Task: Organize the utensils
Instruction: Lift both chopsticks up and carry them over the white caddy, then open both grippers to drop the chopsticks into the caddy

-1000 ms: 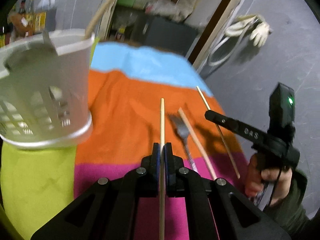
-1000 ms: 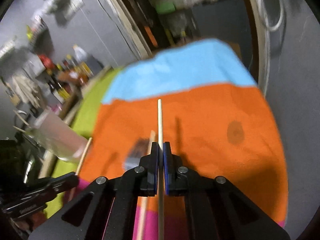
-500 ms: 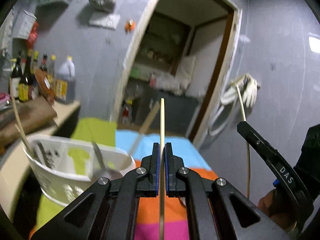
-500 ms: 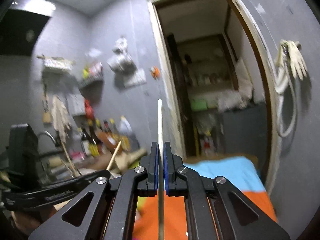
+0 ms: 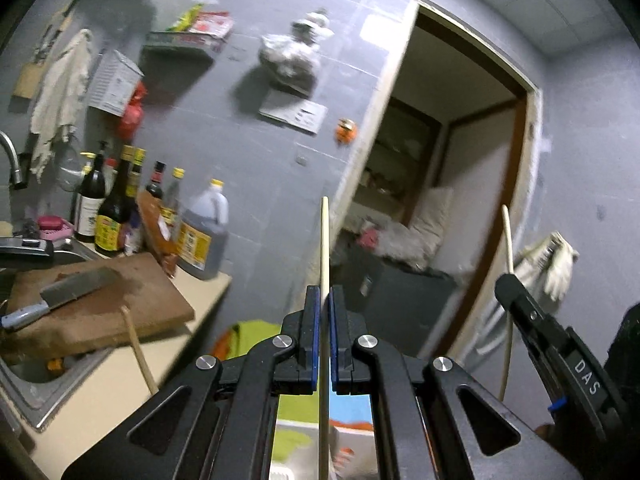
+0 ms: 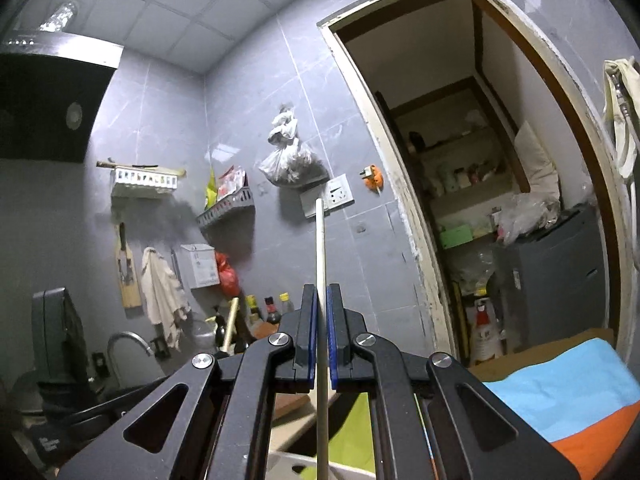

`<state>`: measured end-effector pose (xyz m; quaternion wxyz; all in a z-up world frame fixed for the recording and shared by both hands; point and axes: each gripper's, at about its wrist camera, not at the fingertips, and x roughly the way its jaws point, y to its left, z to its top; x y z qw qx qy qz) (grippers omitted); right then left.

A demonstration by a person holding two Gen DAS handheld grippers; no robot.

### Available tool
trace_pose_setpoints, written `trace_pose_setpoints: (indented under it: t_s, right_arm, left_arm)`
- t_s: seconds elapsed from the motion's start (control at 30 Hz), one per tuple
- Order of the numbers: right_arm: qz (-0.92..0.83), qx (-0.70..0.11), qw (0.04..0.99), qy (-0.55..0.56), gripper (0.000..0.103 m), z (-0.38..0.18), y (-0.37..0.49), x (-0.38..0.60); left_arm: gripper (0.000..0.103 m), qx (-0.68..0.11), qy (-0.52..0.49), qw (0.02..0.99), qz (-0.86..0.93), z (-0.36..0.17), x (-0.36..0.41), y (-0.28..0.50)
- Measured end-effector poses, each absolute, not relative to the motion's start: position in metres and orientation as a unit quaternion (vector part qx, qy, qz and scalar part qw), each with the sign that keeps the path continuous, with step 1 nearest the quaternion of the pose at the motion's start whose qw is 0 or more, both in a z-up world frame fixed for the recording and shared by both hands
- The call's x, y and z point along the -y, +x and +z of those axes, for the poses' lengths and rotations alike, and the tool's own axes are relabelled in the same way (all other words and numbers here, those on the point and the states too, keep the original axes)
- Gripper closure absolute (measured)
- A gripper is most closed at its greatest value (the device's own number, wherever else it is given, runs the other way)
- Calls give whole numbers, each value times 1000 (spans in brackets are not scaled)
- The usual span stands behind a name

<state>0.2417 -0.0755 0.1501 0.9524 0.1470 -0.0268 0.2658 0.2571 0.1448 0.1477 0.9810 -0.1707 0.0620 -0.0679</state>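
Left gripper (image 5: 324,344): chopstick (image 5: 324,264) between its jaws, running forward and up. Cutting board (image 5: 96,308) to its left on the counter (image 5: 120,384), cleaver (image 5: 60,294) on the board, bottles (image 5: 120,208) behind the board against the wall. Doorway (image 5: 452,184) ahead-right. Right gripper (image 5: 520,304) at far right, second chopstick (image 5: 508,240) in it. Right gripper view: shelf (image 6: 228,208) ahead-left on the wall, socket (image 6: 338,196) behind the chopstick tip, cloth (image 6: 568,396) lower right.

Open air lies ahead of both raised grippers; bottles (image 5: 120,216) and a cutting board (image 5: 96,304) crowd the bench's (image 5: 120,384) left end.
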Motion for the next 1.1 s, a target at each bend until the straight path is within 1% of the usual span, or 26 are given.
trace_pose_setpoints:
  t_s: [0.3,0.53,0.73,1.1]
  right_arm:
    - [267,31,952,144,100,127,268,66]
    - [272,29,951,145,100,110,278,67]
    - [264,30,951,157,100,102,283,68]
    - [266,27,950,164,100,92,285,65]
  left_arm:
    - [101,-21,-178,983,-30,132,-167,265]
    - [101,11,-156,988,4,117,-157,263]
    - [101,38,-149,988,19,114,-153,255]
    - [101,51,-184,981,9,107,-167,250]
